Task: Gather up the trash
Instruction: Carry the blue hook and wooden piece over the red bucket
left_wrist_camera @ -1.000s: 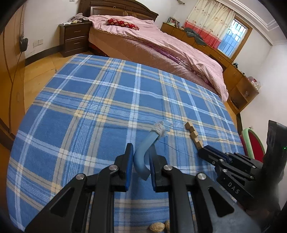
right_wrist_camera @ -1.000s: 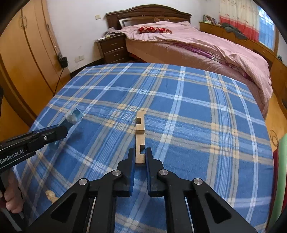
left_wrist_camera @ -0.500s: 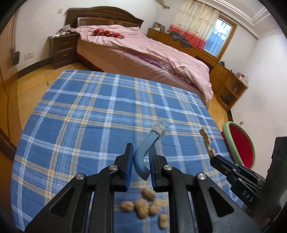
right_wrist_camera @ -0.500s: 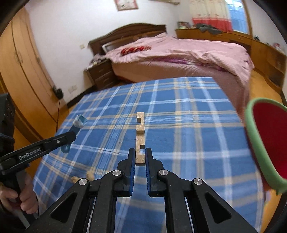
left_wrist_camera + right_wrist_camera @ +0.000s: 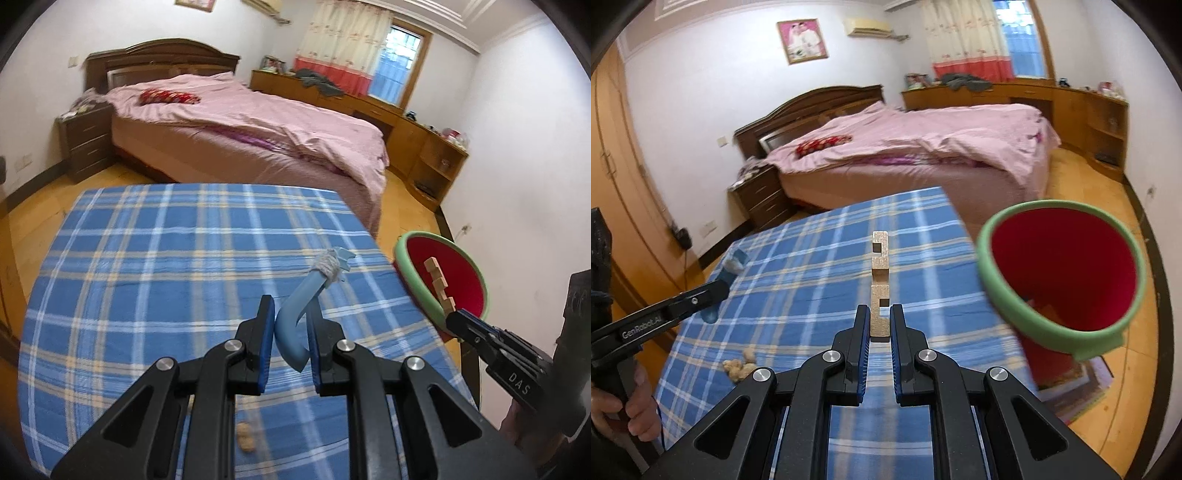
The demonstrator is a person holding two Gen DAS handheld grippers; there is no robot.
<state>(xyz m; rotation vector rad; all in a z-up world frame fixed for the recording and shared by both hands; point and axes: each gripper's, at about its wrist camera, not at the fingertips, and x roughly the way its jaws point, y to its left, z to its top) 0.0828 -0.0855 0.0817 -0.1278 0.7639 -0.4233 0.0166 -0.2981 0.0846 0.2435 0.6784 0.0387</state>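
Carrying trash toward the bin point(image 5: 1001, 295): both grippers loaded, both lifted off the blue plaid table point(image 5: 147, 258). Right gripper point(image 5: 879, 339) is clamped on the lower end of a notched wood strip point(image 5: 880, 280); strip points straight ahead, upright between the jaws. Left gripper point(image 5: 290, 332) is clamped on a curved blue piece point(image 5: 295, 314) with grey thread wound round its far tip. In the left view the wood strip point(image 5: 437, 284) shows against the bin's red inside point(image 5: 465, 280), so it looks close to the mouth, but depth is hard to judge; in the right view the bin sits to the right of the strip, not under it. Bin stands off the table's right edge, green rim, mouth tilted toward the cameras.

Step in hand, my read: transport, drop not yet done. Next move calls for swinging the right gripper rightward until the strip is over the opening, then parting the jaws; strip is long, so tip should clear the rim first. Left gripper should follow with the blue piece.

Peanut shells point(image 5: 740, 365) lie on the table near its front edge, not yet collected. Bed point(image 5: 240, 122) behind the table.
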